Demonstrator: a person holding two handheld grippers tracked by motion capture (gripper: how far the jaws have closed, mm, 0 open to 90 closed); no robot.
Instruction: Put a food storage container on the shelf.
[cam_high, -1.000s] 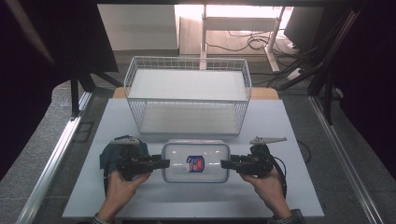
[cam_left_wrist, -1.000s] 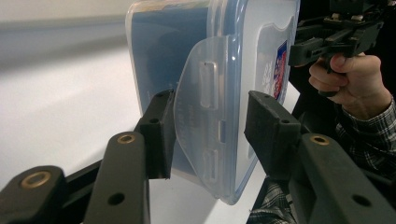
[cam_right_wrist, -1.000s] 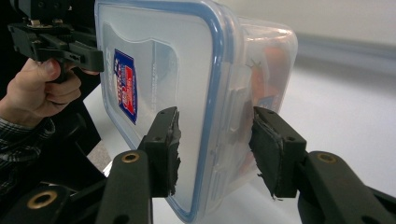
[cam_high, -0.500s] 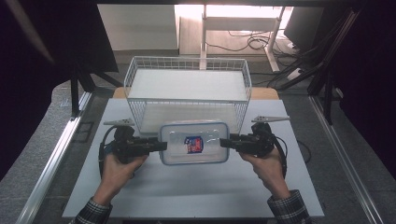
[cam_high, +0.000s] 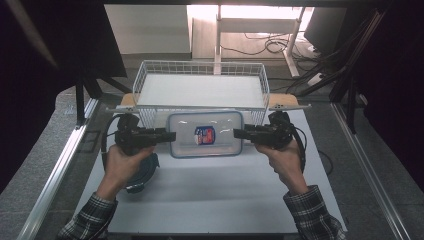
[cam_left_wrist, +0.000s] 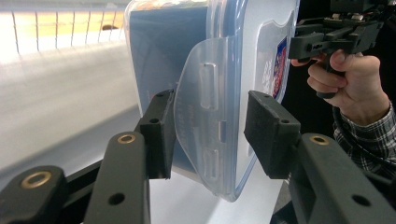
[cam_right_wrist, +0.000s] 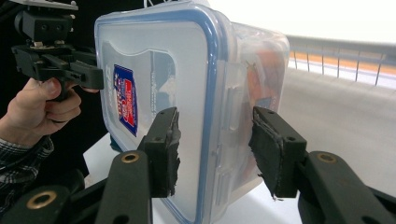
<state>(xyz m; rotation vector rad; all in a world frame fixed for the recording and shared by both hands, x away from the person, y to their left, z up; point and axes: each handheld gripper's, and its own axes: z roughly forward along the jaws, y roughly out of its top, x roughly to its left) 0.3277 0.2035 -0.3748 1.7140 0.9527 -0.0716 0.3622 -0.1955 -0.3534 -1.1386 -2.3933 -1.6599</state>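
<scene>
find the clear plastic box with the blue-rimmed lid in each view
High view: the clear plastic box with the blue-rimmed lid sits centre, before the white wire basket.
Left gripper view: upper centre, on edge.
Right gripper view: centre, on edge.
Shared landmark: the red and blue label on its lid.

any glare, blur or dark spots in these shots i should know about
High view: a blown-out bright patch at the top behind the wire basket, dark corners, the container readable. Left gripper view: overexposed table at left, the left gripper sharp, the far hand softer. Right gripper view: washed-out glare top right, the right gripper crisp with frayed pads.
</scene>
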